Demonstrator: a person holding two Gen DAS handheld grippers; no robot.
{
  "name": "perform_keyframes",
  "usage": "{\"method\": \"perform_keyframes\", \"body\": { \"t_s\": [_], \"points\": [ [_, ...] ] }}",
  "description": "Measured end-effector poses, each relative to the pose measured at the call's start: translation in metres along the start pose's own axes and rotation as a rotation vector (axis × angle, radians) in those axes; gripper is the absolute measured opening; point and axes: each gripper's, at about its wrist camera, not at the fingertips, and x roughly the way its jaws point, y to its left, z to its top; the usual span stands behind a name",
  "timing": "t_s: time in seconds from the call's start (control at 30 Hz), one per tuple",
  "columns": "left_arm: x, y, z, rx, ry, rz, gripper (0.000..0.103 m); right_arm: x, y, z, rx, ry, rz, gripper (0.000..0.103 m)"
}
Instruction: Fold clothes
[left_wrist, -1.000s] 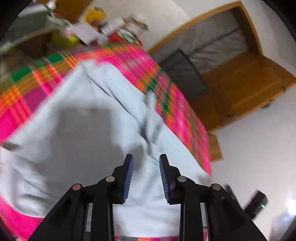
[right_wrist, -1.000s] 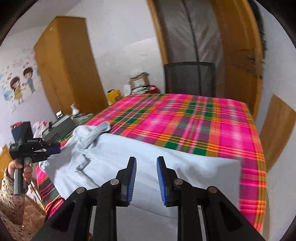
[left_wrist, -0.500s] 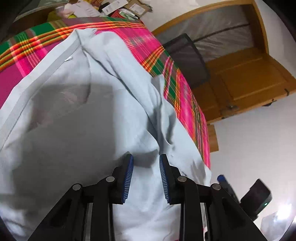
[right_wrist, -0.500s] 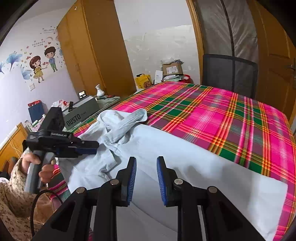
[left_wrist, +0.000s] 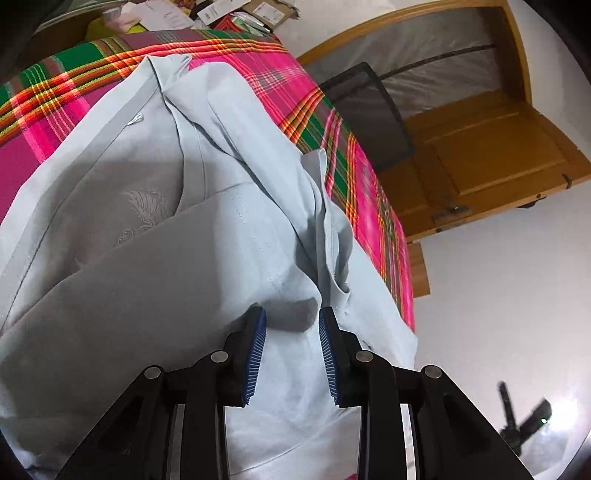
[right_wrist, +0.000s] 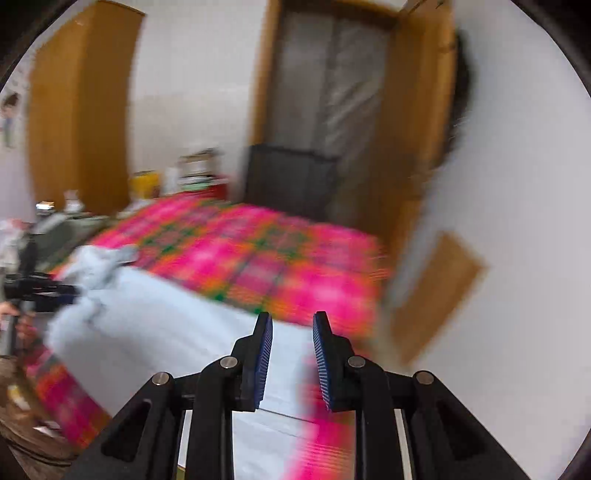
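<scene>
A pale blue-grey garment lies crumpled on a pink, green and orange plaid cloth. My left gripper is open, low over a bunched fold of the garment, with a fold of cloth between its blue pads. In the blurred right wrist view the garment lies flat toward the cloth's near right corner. My right gripper is open and empty above that garment edge. The left gripper shows at the far left, at the garment's bunched end.
A black mesh chair stands at the far side of the plaid table. A wooden door and wardrobe are behind. Boxes and clutter sit beyond the table's far end. A wooden board leans on the right wall.
My left gripper has moved closer over the garment's bunched fold. My right gripper has swung quickly right toward the garment's corner, blurring its view. Both stay open.
</scene>
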Motion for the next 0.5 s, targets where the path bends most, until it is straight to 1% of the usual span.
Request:
{"method": "perform_keyframes", "body": {
  "t_s": [0.07,0.1,0.13,0.17,0.4,0.47,0.5],
  "points": [
    [0.001,-0.002,0.0,0.004,-0.001,0.005,0.032,-0.038,-0.022,0.007,-0.019,-0.04,-0.154,0.024],
    [0.0,-0.003,0.0,0.007,-0.001,0.006,0.033,-0.048,-0.028,0.008,-0.025,-0.057,-0.194,0.026],
    [0.0,-0.003,0.001,0.007,-0.002,0.005,0.035,-0.058,-0.034,0.01,-0.031,-0.074,-0.234,0.035],
    [0.0,-0.004,0.001,0.009,-0.003,0.005,0.036,-0.067,-0.04,0.01,-0.036,-0.089,-0.27,0.042],
    [-0.003,-0.008,0.005,0.027,0.005,0.037,0.042,0.043,0.004,-0.035,-0.003,0.047,-0.076,0.043],
    [-0.009,-0.008,0.008,0.039,-0.011,0.066,0.045,0.075,0.027,-0.041,0.013,0.084,0.015,0.043],
    [-0.011,-0.007,0.011,0.04,-0.019,0.073,0.046,0.09,0.041,-0.04,0.022,0.092,0.083,0.043]
  ]
}}
